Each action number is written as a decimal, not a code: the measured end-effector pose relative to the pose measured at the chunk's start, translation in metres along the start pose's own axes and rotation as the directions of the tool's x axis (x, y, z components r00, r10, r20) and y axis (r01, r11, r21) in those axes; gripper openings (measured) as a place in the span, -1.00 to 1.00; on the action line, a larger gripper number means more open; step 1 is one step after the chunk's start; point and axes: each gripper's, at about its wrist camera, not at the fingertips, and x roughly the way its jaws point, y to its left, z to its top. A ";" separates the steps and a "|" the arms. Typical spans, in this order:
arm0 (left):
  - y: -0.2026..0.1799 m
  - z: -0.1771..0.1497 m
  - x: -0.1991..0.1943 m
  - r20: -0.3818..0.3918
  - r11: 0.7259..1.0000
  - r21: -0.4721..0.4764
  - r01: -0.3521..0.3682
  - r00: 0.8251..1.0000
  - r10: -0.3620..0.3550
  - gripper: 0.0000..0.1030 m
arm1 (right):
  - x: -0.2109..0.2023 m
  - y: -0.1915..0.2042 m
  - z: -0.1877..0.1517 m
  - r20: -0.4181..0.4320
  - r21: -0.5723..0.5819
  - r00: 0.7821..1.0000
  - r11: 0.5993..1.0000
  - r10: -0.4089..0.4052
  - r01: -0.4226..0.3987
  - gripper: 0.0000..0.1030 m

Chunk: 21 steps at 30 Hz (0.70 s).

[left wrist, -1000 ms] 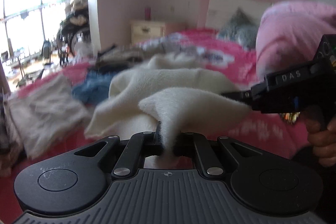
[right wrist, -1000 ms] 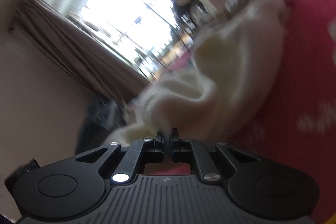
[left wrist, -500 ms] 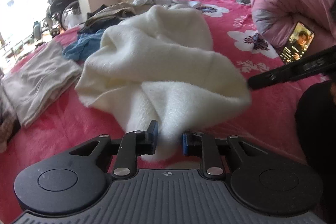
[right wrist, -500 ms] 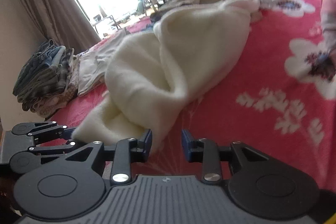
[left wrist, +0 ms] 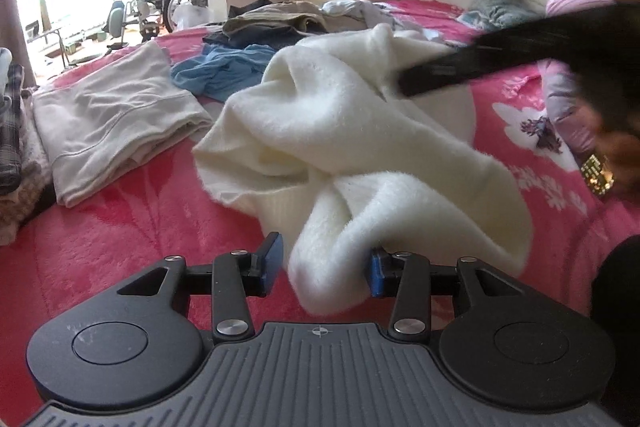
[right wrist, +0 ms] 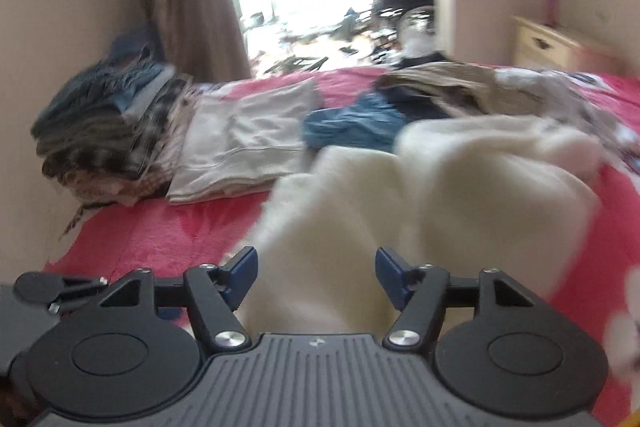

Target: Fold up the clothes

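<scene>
Since a second ago, when both grippers were pinched on the cream fleece garment (left wrist: 344, 131) and held it up off the bed, we have let it drop: it now lies crumpled on the pink bedspread (left wrist: 132, 223), twisted at the near end and not yet flat. Working left to right: a stack of folded dark and plaid clothes (right wrist: 100, 131) sits at the far left edge of the bed, a folded beige garment (left wrist: 116, 123) lies just beside it, and a blue garment (left wrist: 224, 71) with a loose heap of dark and tan clothes (left wrist: 280, 21) waits behind the fleece. Left gripper (left wrist: 324, 267): jaws opening, a fleece lobe between them, brushing the right pad but clear of the left, so released. Right gripper (right wrist: 316, 275): jaws opening wide, fleece lying between them, not pressed. We judge the task partly done: some pieces folded, the fleece needs spreading and folding, and the heap remains.
</scene>
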 end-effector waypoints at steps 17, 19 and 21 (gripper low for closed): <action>0.037 -0.023 -0.019 -0.017 0.979 -0.175 0.107 0.994 -0.112 -0.17 | 0.092 -0.045 0.025 -0.097 0.086 0.989 0.989 -0.112 0.120 -0.85; 0.039 -0.021 -0.020 -0.011 0.976 -0.189 0.105 0.994 -0.109 -0.17 | 0.058 -0.060 0.022 -0.030 0.179 0.996 0.980 -0.088 0.092 -0.86; 0.038 -0.019 -0.020 -0.006 0.978 -0.184 0.101 0.995 -0.104 -0.17 | 0.020 -0.074 0.015 0.036 0.266 0.997 0.962 -0.075 0.063 -0.86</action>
